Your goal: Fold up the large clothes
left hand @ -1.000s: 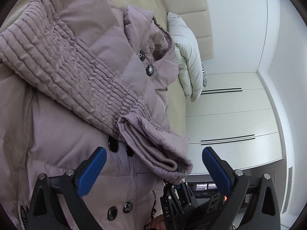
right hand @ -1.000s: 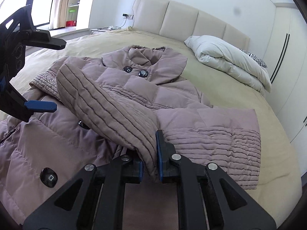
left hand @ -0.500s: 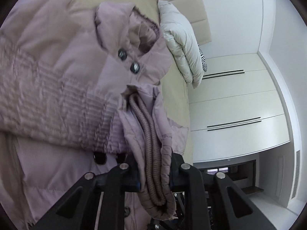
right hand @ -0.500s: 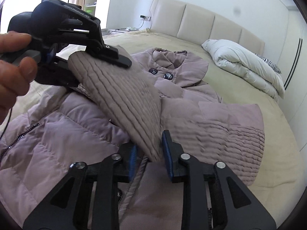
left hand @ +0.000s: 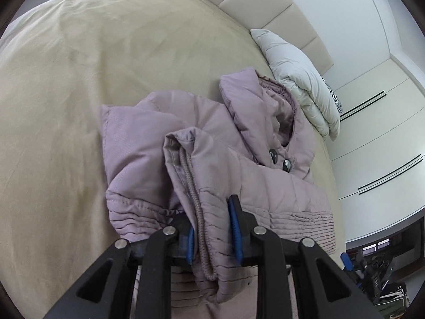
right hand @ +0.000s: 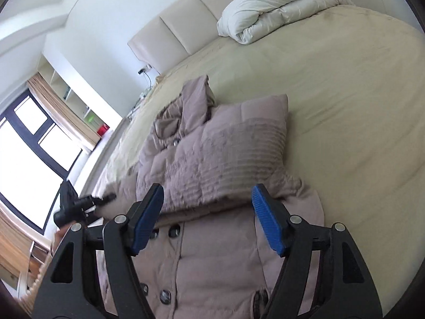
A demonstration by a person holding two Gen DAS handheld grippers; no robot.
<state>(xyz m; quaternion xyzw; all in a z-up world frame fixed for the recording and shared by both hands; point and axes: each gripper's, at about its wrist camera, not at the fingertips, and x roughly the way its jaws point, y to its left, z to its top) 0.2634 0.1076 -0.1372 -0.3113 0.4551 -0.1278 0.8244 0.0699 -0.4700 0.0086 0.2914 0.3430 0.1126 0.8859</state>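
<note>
Cuff pinched, right fingers wide over coat on bed.
Your left gripper [left hand: 213,228] clamps the sleeve cuff [left hand: 202,212] at lower centre; your right gripper [right hand: 208,216] gapes, holding nothing, above the mauve coat [right hand: 212,159] mid-frame on the bed [right hand: 345,106], duvet [right hand: 279,0] top right.

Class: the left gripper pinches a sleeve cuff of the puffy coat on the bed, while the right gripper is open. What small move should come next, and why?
Probably lay the cuff down across the coat front and open the left gripper. Its blue fingers are shut on the cuff, which is raised off the coat, and the right gripper is open, holding nothing.
</note>
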